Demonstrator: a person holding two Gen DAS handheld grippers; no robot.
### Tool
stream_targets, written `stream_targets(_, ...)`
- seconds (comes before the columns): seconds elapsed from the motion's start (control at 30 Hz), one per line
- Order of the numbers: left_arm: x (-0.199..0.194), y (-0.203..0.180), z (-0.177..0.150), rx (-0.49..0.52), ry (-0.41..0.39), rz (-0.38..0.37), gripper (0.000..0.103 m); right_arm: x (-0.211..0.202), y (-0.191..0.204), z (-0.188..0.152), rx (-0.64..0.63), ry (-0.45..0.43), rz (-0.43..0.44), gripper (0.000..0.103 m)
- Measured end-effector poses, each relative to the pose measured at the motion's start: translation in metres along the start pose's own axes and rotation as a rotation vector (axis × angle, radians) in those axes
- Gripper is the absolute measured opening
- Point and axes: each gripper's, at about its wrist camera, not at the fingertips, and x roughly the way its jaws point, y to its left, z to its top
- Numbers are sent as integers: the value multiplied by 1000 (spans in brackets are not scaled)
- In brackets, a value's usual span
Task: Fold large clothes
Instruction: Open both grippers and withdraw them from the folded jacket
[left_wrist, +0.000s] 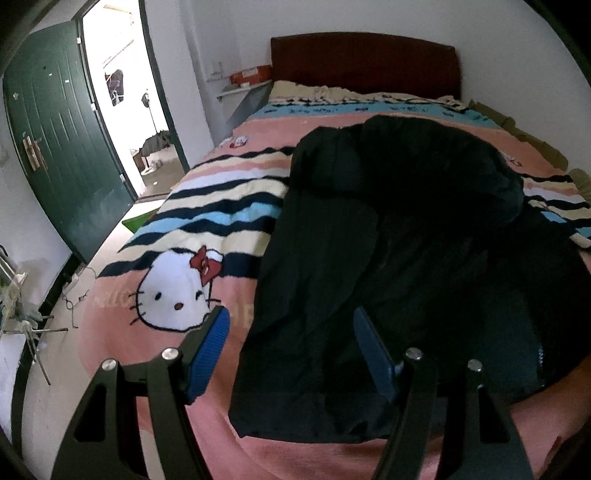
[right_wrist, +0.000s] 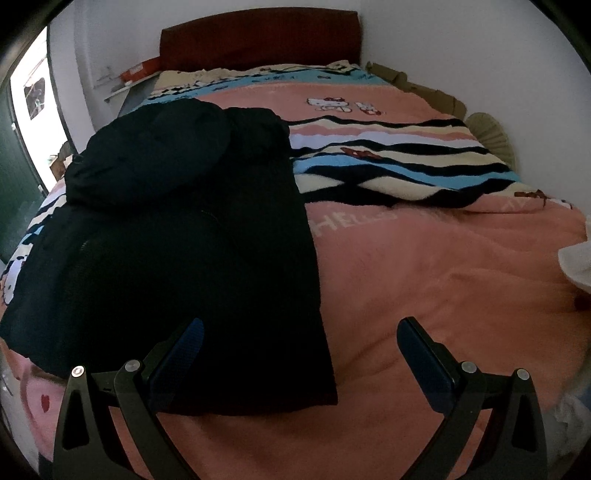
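Looking along the left hand-held gripper (left_wrist: 290, 330), its blue pads (left_wrist: 210, 347) stand wide apart with nothing clamped; the near left corner of a black garment (left_wrist: 388, 229) lies on the bed between and beneath them. The garment sprawls over a pink blanket (left_wrist: 221, 424) with a white cat figure (left_wrist: 173, 291) and dark, cream and blue stripes. A dark red headboard (left_wrist: 364, 59) stands at the far end, and a green door (left_wrist: 55, 147) hangs open on the left.

From the right wrist view, the right hand-held gripper (right_wrist: 299, 328) is likewise spread open and empty, straddling the black garment's (right_wrist: 184, 229) near right edge, with its right finger over bare pink blanket (right_wrist: 424, 277).
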Motion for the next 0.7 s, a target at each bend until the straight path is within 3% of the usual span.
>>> stream_targets(0.2,14,6,-5,-3,34,-9,68,3,-5,4,7,-5,-3,102)
stream_targets(0.47,18,43,-10,-65,47,4,68,-4,-30,9,65,-31,-20,102)
stream_targets(0.7,15,66,-7,-129,57,-91,68,-5,-48,11,109,-36,15,102)
